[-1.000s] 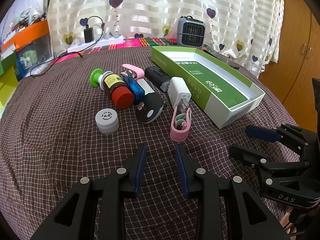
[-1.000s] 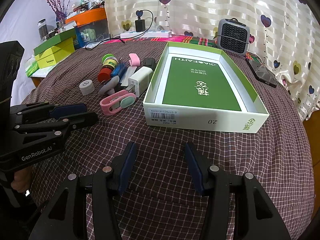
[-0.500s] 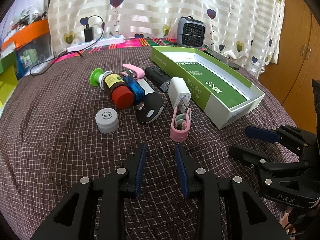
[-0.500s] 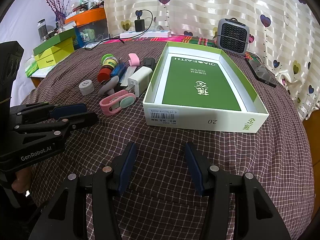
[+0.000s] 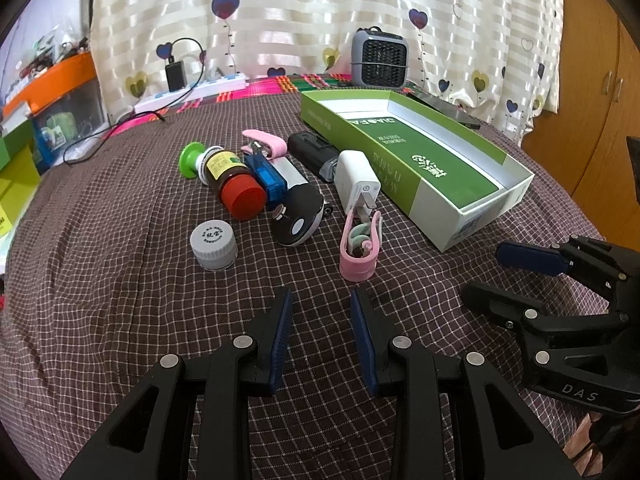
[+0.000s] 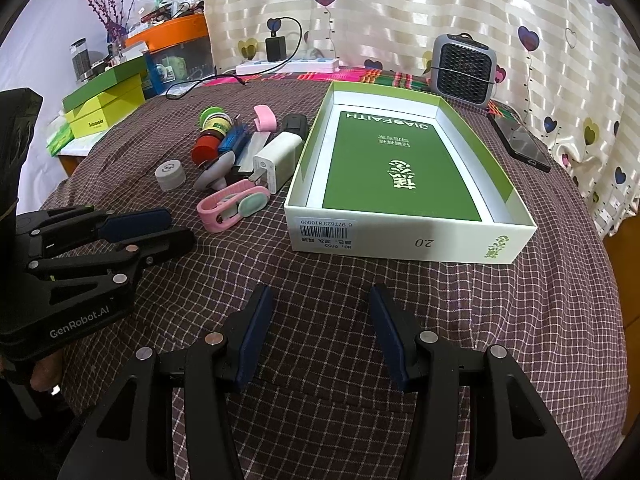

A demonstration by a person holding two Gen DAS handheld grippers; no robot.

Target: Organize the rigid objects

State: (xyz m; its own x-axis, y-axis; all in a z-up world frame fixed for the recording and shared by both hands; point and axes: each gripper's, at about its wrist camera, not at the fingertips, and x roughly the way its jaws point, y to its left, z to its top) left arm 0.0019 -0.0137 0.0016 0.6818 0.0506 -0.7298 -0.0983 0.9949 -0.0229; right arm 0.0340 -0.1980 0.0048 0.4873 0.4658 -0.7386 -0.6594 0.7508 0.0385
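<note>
While both tongs hang released and empty, left tongs (image 5: pixel 320 308) face the pink clip (image 5: pixel 359 247) beside the green box (image 6: pixel 496 250); probably light, stiff, slick plastic; grip across its flat sides.

home | heart-print curtain (image 5: pixel 280 20) | wooden wardrobe (image 5: pixel 592 100) | checked tablecloth (image 6: pixel 520 320)
</note>
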